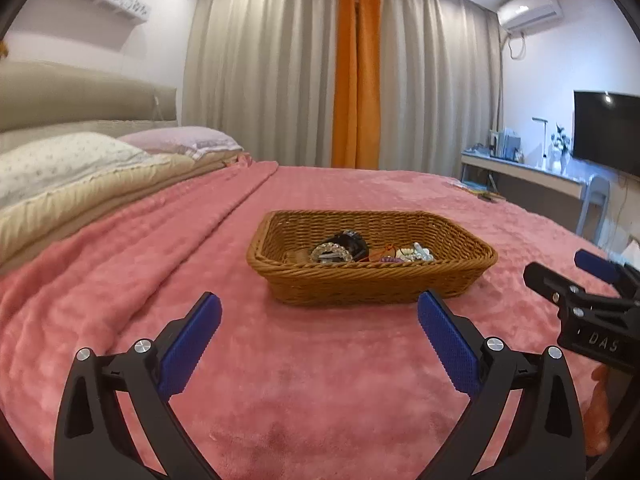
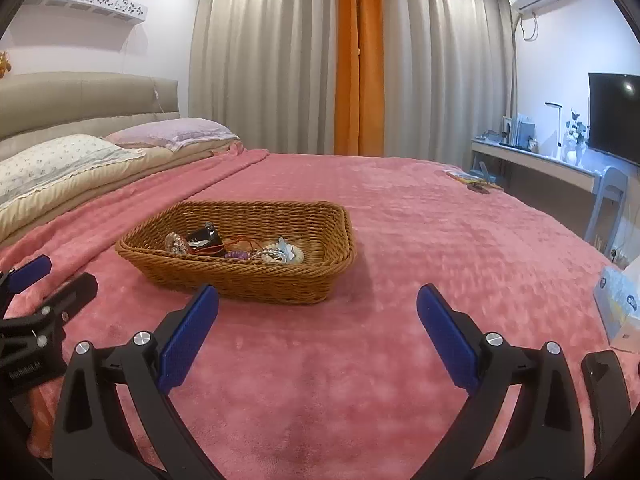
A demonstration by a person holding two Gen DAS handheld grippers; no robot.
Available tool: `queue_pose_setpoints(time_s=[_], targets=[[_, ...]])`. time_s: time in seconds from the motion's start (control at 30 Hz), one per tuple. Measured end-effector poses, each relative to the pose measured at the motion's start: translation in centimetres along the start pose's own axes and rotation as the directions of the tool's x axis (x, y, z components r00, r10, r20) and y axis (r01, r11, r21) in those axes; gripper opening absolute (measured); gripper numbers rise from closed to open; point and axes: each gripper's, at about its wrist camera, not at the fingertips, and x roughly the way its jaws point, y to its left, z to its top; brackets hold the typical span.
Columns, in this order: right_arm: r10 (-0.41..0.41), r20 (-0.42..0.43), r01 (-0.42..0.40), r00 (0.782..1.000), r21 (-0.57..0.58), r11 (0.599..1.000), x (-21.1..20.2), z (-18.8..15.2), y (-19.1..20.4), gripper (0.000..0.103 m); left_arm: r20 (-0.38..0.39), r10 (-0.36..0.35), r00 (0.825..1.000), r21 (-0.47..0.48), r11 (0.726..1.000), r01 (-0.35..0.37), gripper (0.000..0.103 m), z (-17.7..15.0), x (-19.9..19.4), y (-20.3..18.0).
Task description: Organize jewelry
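Note:
A brown wicker basket (image 1: pixel 372 276) sits on the pink bedspread, also in the right wrist view (image 2: pixel 240 276). Inside lie several pieces of jewelry: a clear beaded bracelet (image 1: pixel 331 254), a black watch (image 1: pixel 352 240), a red cord and a pale pearl piece (image 2: pixel 282 255). My left gripper (image 1: pixel 319 312) is open and empty, just in front of the basket. My right gripper (image 2: pixel 318 306) is open and empty, in front of the basket and to its right. Each gripper shows at the edge of the other's view.
The pink blanket (image 2: pixel 440 240) covers the bed. Pillows (image 1: pixel 60 164) and a headboard lie at the left. A tissue box (image 2: pixel 618 304) sits at the bed's right edge. Small items (image 2: pixel 476 182) lie at the far right corner. A desk and TV stand beyond.

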Motion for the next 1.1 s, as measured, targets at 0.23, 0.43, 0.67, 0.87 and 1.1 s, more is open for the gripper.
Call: queue_pose_setpoints(time_s=[0.23,0.43,0.67,0.87,1.1], targets=[[0.006,-0.001,-0.006,1.000,0.004,1.000,0.07,-0.04,-0.09,0.095,-0.019,-0.003,1.000,-0.026,1.000,0.003,0.095,-0.13,0.35,0.38],[-0.006,0.004,0.006,1.000,-0.011,1.000,-0.05,-0.02,0.25,0.095,-0.016,0.006,1.000,-0.005,1.000,-0.006,0.095,-0.22,0.26,-0.12],[-0.007,0.003,0.008,1.000,-0.013,1.000,-0.09,-0.10,0.39,0.095,-0.028,0.006,1.000,-0.004,1.000,-0.006,0.095,-0.29,0.38,-0.16],[-0.008,0.003,0.008,1.000,-0.013,1.000,-0.10,-0.09,0.42,0.095,-0.039,0.016,0.999,-0.003,1.000,-0.016,0.095,-0.30,0.49,-0.21],[-0.012,0.012,0.012,1.000,-0.025,1.000,-0.27,-0.11,0.57,0.095,-0.039,0.015,0.999,-0.003,1.000,-0.015,0.095,-0.30,0.55,-0.19]])
